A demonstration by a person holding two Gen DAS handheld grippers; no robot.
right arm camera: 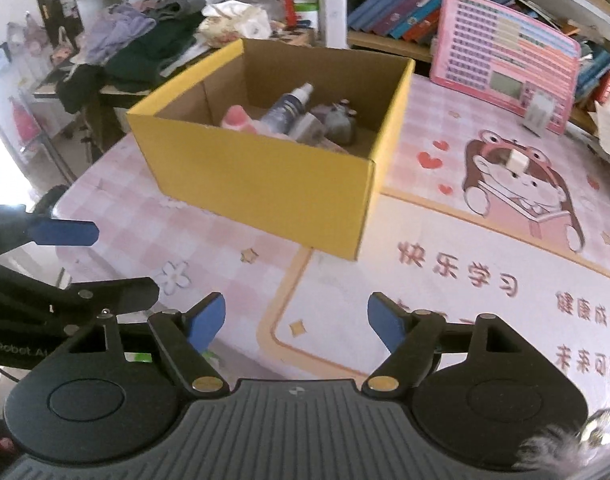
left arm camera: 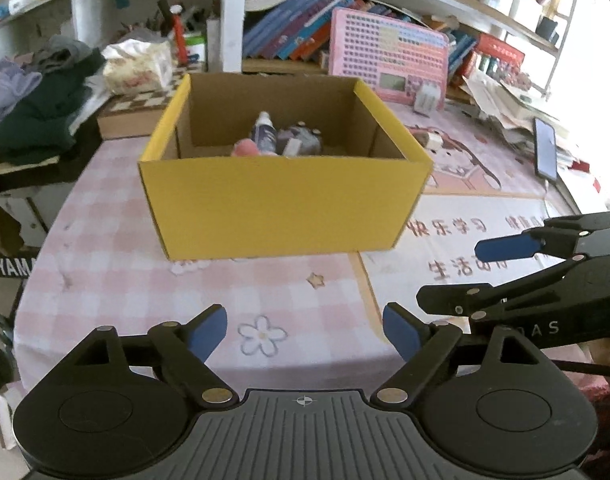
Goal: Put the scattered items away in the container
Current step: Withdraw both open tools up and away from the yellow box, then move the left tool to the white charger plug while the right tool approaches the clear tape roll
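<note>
A yellow cardboard box point(left arm camera: 281, 204) stands on the pink table mat; it also shows in the right wrist view point(right arm camera: 261, 184). Inside lie a dark spray bottle point(left arm camera: 263, 133) point(right arm camera: 287, 110), a pink item point(left arm camera: 245, 147) point(right arm camera: 235, 117) and a grey object point(left arm camera: 301, 139) point(right arm camera: 339, 122). My left gripper point(left arm camera: 305, 332) is open and empty, near the table's front edge, short of the box. My right gripper point(right arm camera: 297, 322) is open and empty, to the right of the left one. A small white block point(right arm camera: 517, 161) lies on the mat's cartoon picture.
A pink toy tablet point(left arm camera: 389, 58) point(right arm camera: 505, 64) leans against the bookshelf behind the box. A phone point(left arm camera: 545, 148) lies at the right by a paper pile. Clothes point(left arm camera: 37, 92) and a tissue pack point(left arm camera: 139, 66) sit at the back left.
</note>
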